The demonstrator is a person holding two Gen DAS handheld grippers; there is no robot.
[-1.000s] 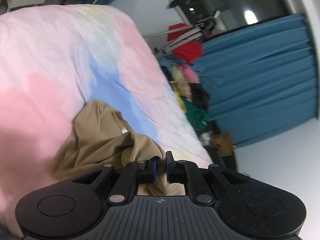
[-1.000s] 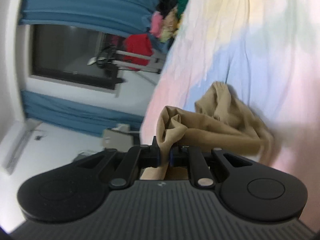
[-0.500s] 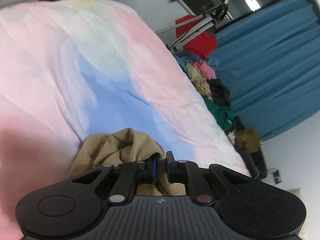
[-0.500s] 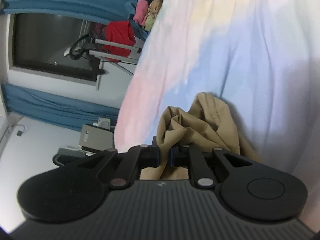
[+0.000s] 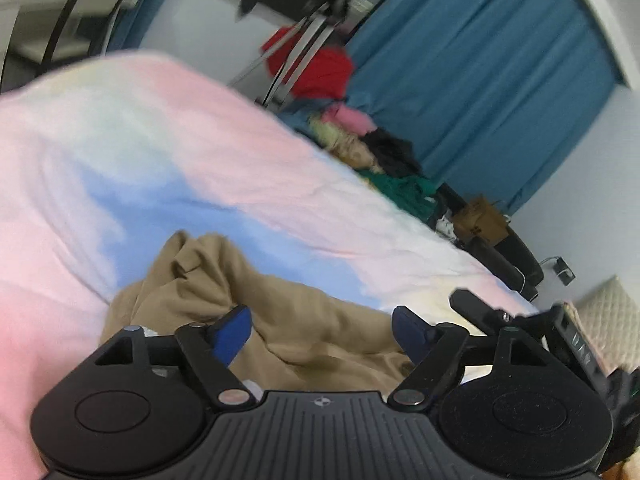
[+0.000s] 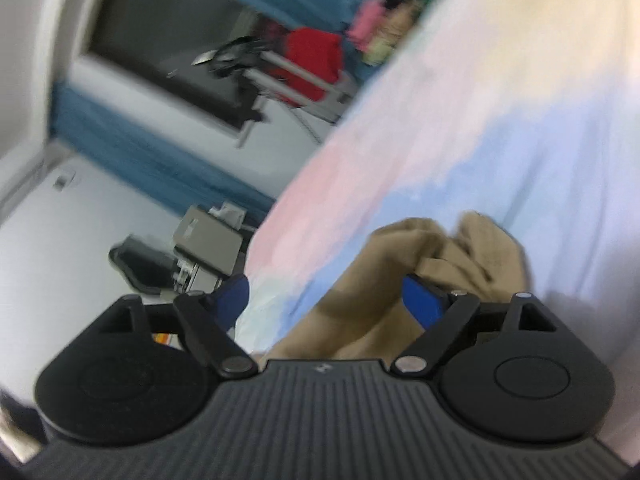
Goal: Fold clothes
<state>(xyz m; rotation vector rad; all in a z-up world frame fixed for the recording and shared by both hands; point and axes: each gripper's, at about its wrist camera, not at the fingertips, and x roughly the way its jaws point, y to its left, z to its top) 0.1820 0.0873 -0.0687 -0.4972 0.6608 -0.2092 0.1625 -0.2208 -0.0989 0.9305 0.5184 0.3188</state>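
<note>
A tan garment (image 5: 256,300) lies crumpled on a pastel pink, blue and white bedspread (image 5: 160,152). My left gripper (image 5: 322,330) is open just above it, its blue pads spread wide and holding nothing. The garment also shows in the right wrist view (image 6: 380,272), bunched on the same bedspread (image 6: 480,120). My right gripper (image 6: 324,300) is open over it, with the cloth lying loose between the fingers. The right gripper's black body (image 5: 520,320) shows at the right of the left wrist view.
A pile of coloured clothes (image 5: 372,156) lies at the bed's far edge under a red garment on a rack (image 5: 316,64). Blue curtains (image 5: 480,72) hang behind. A grey box (image 6: 208,240) stands beside the bed. A brown box (image 5: 480,220) sits on the floor.
Both grippers were shut on the tan garment and are now open. The garment has dropped onto the bedspread. Both views have swung and are blurred.
</note>
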